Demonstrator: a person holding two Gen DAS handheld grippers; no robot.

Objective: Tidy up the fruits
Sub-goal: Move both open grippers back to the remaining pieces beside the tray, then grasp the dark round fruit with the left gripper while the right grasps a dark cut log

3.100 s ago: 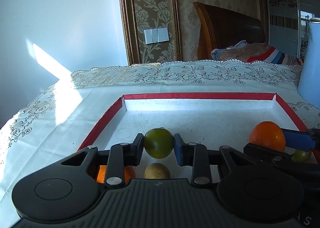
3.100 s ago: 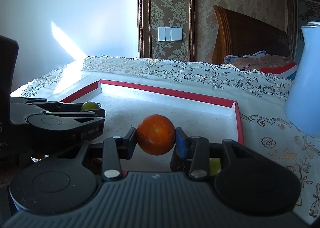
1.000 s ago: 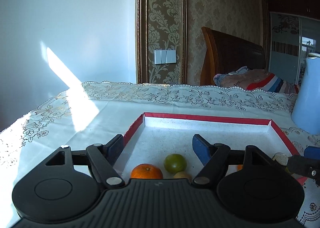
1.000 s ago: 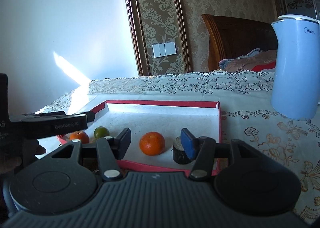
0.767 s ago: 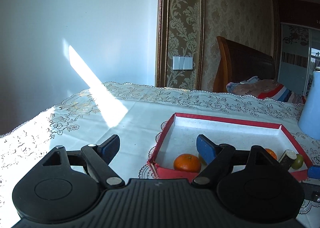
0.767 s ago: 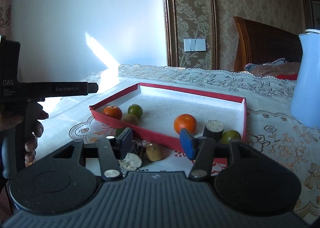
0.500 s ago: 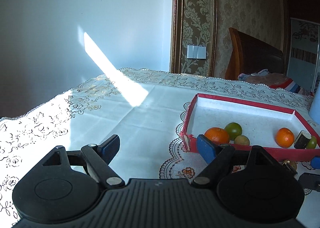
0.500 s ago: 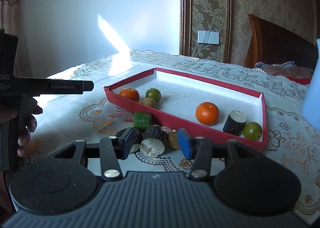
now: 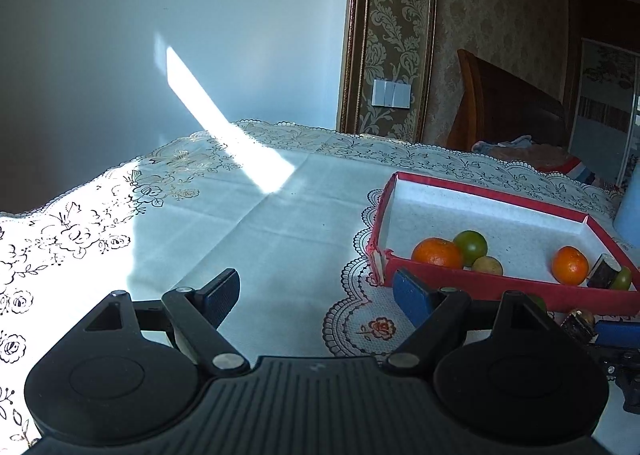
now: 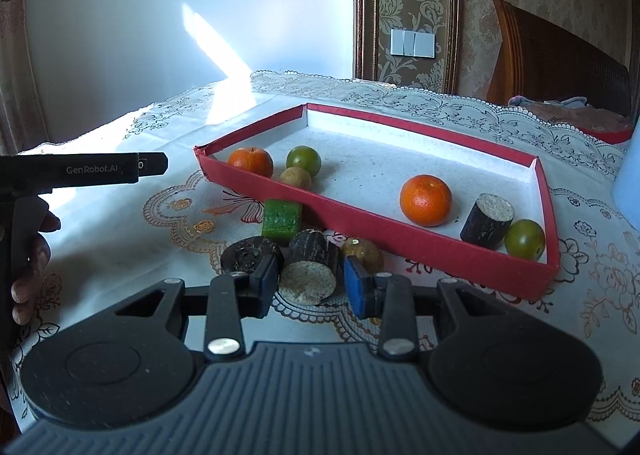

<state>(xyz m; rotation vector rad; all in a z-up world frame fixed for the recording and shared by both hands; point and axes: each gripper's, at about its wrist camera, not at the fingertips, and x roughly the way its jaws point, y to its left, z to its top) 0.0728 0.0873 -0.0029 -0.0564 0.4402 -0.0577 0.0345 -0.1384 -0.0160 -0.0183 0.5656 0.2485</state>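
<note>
Right jaws: the right gripper [image 10: 308, 285] stood part open and empty, its jaws flanking the cane piece [image 10: 310, 273] without touching.
Cane piece: lay dead ahead on the counter [image 10: 120, 239], cut end facing the camera, long axis pointing away.
Left jaws: the left gripper [image 9: 316, 297] gaped wide over bare cloth, farther from the pile.
Tray [image 10: 360, 229]: just beyond, holding oranges and green fruits.

Two oranges [image 10: 426, 200], two green fruits [image 10: 304, 160] lie in red tray [image 10: 360, 229]; cut pieces [image 10: 308, 275] outside.
</note>
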